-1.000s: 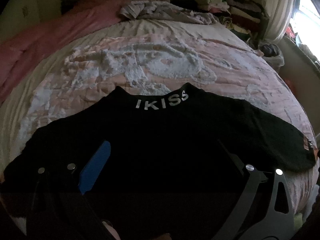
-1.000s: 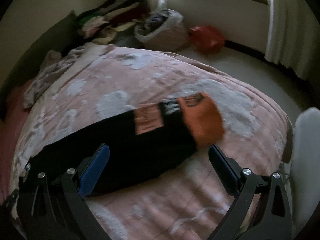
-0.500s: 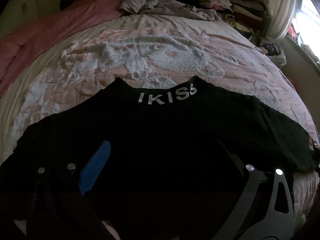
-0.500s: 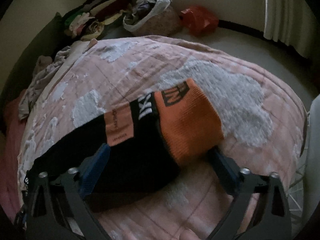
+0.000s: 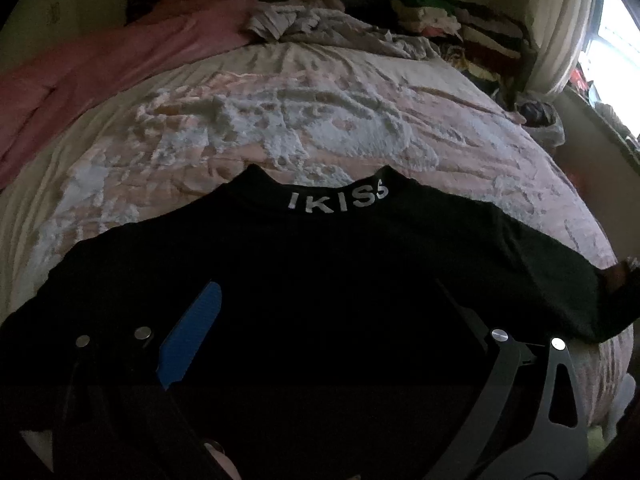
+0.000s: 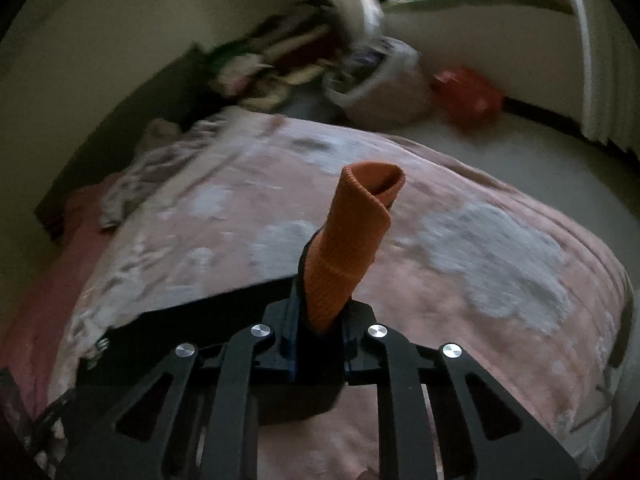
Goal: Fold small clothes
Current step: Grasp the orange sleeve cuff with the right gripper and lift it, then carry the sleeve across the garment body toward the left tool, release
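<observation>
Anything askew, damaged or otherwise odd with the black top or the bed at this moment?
Nothing looks damaged or spilled. The black top lies spread flat on the pink bedspread. Its orange cuff sticks up, but only because the right gripper is closing on it. Loose clothes lie crumpled at the bed's far end.

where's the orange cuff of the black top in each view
Left wrist view: a dim sliver of the orange cuff at the far right edge, ending the black top.
Right wrist view: centre, sticking up, pinched by the closing right hand-held gripper.
Shared landmark: pink and white bedspread.
</observation>
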Available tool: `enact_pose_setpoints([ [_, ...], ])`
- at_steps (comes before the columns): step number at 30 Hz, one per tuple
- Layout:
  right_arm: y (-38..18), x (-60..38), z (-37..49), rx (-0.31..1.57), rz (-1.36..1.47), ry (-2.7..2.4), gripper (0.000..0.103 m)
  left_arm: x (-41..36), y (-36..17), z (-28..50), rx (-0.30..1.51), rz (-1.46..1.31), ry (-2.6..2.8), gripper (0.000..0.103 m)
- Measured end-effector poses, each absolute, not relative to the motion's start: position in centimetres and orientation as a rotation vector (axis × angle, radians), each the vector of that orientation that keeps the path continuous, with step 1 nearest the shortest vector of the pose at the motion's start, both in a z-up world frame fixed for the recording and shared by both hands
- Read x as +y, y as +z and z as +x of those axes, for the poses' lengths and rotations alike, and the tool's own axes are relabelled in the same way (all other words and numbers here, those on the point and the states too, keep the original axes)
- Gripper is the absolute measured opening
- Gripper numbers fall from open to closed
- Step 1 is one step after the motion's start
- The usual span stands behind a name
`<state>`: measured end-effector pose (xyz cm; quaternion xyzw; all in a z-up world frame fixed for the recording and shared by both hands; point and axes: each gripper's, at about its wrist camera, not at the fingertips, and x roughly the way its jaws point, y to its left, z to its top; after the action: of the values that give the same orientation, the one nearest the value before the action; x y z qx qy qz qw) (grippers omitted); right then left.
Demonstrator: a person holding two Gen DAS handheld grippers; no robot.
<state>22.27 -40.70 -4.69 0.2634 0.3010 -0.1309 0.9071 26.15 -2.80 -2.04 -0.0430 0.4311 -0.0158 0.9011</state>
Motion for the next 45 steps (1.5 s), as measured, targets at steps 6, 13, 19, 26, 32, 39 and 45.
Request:
enact_pose_setpoints([
  [6,-0.6,-35.2,23.3,0.565,0.457,-0.093,0.013,-1.5,-0.8,25.0,0.869,-0.127,-0.034,0.094],
  [13,1.8,-28.4,25.0,0.549,0.402,0.083,0.013,0.6,0.7,24.0,0.837,-0.203,-0.055,0.094],
  [19,3.0,-21.5,27.2,0.568,0.345,0.232,0.013,3.3,0.9,23.4,0.843,-0.309,-0.073,0.094],
  [26,3.1,-15.0,28.6,0.591,0.282,0.35,0.013,6.6,0.6,23.1,0.85,-0.412,-0.071,0.094],
  [32,2.3,-10.0,29.3,0.623,0.218,0.415,0.013,8.8,0.1,22.8,0.854,-0.479,-0.069,0.094],
  [39,-0.2,-5.1,29.4,0.691,0.163,0.49,0.022,11.1,-0.7,22.4,0.86,-0.557,-0.066,0.094],
  [45,-1.1,-3.2,27.9,0.697,0.123,0.583,0.049,12.1,-1.6,21.9,0.877,-0.588,-0.067,0.094],
])
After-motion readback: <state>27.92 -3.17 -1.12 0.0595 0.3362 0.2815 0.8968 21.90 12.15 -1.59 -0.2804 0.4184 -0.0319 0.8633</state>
